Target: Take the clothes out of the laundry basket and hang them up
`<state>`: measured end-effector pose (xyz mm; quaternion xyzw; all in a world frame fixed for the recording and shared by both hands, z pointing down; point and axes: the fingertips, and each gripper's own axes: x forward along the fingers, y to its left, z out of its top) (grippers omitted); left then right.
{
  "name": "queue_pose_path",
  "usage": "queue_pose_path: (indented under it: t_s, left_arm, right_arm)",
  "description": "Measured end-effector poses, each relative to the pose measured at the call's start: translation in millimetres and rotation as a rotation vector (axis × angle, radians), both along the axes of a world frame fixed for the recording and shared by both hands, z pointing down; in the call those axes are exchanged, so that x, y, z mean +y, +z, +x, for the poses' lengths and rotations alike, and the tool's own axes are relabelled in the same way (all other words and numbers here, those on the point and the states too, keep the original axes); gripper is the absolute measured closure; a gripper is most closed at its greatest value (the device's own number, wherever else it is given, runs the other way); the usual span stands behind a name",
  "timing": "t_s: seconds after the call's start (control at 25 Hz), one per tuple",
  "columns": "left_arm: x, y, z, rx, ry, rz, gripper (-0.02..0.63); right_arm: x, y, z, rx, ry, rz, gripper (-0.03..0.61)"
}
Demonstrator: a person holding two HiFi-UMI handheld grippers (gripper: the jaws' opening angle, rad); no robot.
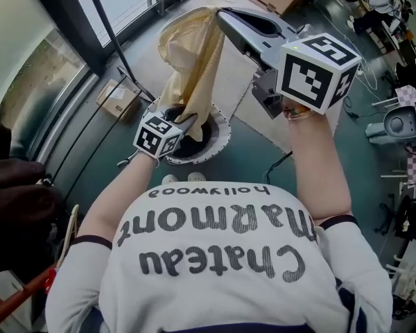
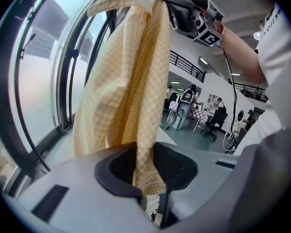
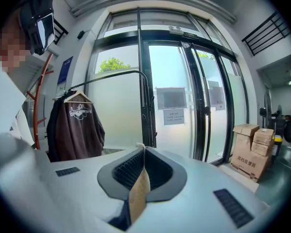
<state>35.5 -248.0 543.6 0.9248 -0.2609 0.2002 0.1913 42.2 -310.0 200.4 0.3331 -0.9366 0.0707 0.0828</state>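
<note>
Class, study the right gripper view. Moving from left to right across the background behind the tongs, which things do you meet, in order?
brown jacket on a hanger → paper notice on the glass door → cardboard boxes

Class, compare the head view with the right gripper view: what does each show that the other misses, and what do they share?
Head view only: the laundry basket and the left gripper, which is at the cloth's lower end just above it. Right gripper view only: a paper notice posted on the glass, and a green tree outside. Both: the yellow garment, pinched in the right gripper.
</note>
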Motion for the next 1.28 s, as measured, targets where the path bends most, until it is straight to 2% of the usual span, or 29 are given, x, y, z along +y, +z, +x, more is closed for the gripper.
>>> queue_pose_path:
  t_s: [0.04,0.08,0.2,0.36,0.44,0.56,0.64,0.76,0.88,0.92,1.0,1.12,1.28]
  left_arm:
    - [1,-4,0,0.012,0.008,-0.001,0.551]
    - [1,-9,0,0.026,0.016,0.001,0.584]
    - [-9,-32,-8,0.054,-0.005,0.024,0.595]
    - [-22,-72,-25,0.100,-0.044,0.092,0.597]
    - [-24,-100,-31,0.154,-0.037,0.146,0.597]
    - [-23,-140,-38,0.209,0.000,0.212,0.597]
    - [-22,-157,-44,0.204,0.020,0.230,0.597]
    - [-22,-168,-46,0.175,0.045,0.229,0.597]
    - [-14,-172,-38,0.182,0.088,0.215,0.595]
    - [-10,-172,-35,0.185,0.100,0.211,0.595]
    - [-9,-171,-31,0.181,0.099,0.208,0.595]
    - [-13,-169,-33,0.166,0.057,0.207,0.595]
    - [-9,-168,-26,0.161,0.069,0.202,0.595]
  right_arm:
    - [-1,4,5,0.011,0.013,-0.003,0.545]
    - [-3,9,11,0.025,0.027,-0.009,0.545]
    - [-9,40,31,0.067,0.065,-0.068,0.545]
    - [-8,102,54,0.099,0.099,-0.201,0.545]
    - [-4,144,67,0.190,0.105,-0.265,0.545]
    - [10,208,77,0.354,0.049,-0.381,0.540]
    - [20,227,77,0.388,-0.003,-0.439,0.272]
    - [32,202,55,0.253,-0.150,-0.425,0.273]
    - [59,172,3,0.133,-0.401,-0.396,0.273]
    - [69,170,-14,0.135,-0.475,-0.387,0.273]
    - [80,176,-36,0.216,-0.554,-0.353,0.273]
    - [78,200,-46,0.371,-0.537,-0.314,0.273]
    - [61,212,-49,0.366,-0.430,-0.306,0.284]
